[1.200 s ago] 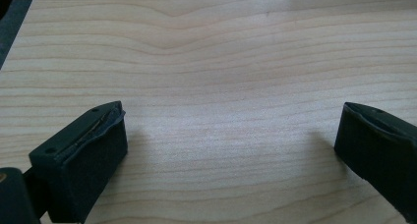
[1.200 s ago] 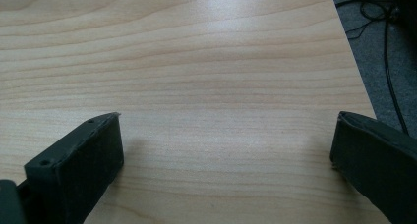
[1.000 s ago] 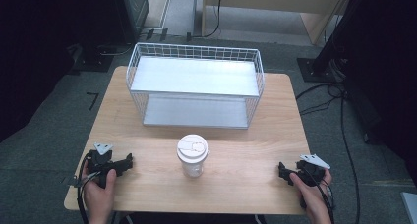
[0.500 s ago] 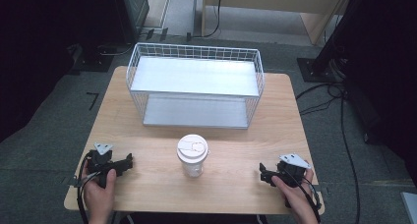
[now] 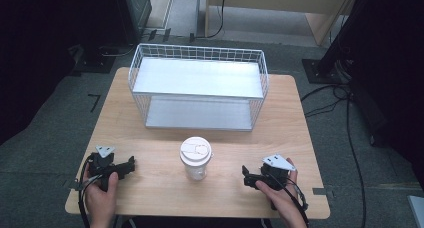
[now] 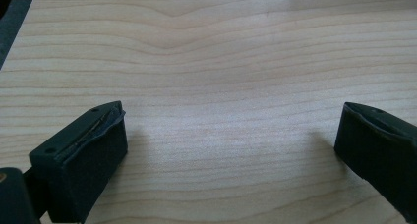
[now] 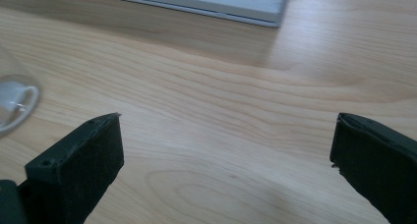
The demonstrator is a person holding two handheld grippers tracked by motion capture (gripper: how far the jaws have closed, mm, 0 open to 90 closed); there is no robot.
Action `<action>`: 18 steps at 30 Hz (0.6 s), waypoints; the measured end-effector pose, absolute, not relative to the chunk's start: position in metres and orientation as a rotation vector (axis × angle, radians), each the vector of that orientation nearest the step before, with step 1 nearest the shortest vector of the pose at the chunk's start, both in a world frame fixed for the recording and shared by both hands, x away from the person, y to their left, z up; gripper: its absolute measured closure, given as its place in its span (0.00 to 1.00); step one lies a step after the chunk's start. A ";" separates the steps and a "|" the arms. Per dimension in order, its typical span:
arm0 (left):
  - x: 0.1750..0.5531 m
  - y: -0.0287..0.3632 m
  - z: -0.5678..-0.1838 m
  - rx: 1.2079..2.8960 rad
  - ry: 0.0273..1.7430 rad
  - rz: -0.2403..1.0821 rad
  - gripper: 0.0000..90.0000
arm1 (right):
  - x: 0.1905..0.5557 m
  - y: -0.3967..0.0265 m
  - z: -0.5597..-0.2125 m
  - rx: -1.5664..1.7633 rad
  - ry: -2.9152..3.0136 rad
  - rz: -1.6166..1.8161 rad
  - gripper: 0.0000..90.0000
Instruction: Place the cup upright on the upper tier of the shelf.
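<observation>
- lidded paper cup [image 5: 196, 158] upright mid-table, front of wire basket [image 5: 197, 90]
- right gripper [image 5: 248, 176] near cup – jaws wide, empty
- left gripper [image 5: 129, 166] farther off, jaws wide (empty)
- risk: light cup – a sideways bump tips it

Cup [image 7: 14, 103] cut off at left edge, blurred; basket [image 7: 196, 0] cropped by top edge.
</observation>
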State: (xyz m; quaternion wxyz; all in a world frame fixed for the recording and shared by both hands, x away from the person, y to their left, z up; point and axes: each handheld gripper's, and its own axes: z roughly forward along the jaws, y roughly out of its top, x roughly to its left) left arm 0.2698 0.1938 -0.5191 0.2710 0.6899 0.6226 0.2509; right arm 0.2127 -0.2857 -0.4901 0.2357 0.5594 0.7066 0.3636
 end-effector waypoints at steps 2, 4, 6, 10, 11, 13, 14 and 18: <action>0.270 0.194 -0.519 1.858 1.677 0.676 0.00 | 0.212 -0.276 -0.489 1.516 1.950 1.014 0.00; 0.270 0.194 -0.519 1.860 1.676 0.675 0.00 | 0.210 -0.267 -0.489 1.506 1.963 1.030 0.00; 0.270 0.194 -0.519 1.858 1.677 0.676 0.00 | 0.209 -0.256 -0.490 1.489 1.969 1.036 0.00; 0.270 0.194 -0.519 1.860 1.677 0.675 0.00 | 0.208 -0.240 -0.489 1.466 1.988 1.072 0.00; 0.270 0.194 -0.519 1.860 1.676 0.675 0.00 | 0.208 -0.236 -0.489 1.455 1.997 1.084 0.00; 0.270 0.194 -0.519 1.858 1.677 0.676 0.00 | 0.207 -0.232 -0.489 1.444 2.003 1.089 0.00; 0.270 0.194 -0.519 1.860 1.676 0.676 0.00 | 0.206 -0.225 -0.489 1.438 2.011 1.096 0.00; 0.270 0.194 -0.519 1.860 1.676 0.675 0.00 | 0.203 -0.212 -0.492 1.397 2.062 1.104 0.00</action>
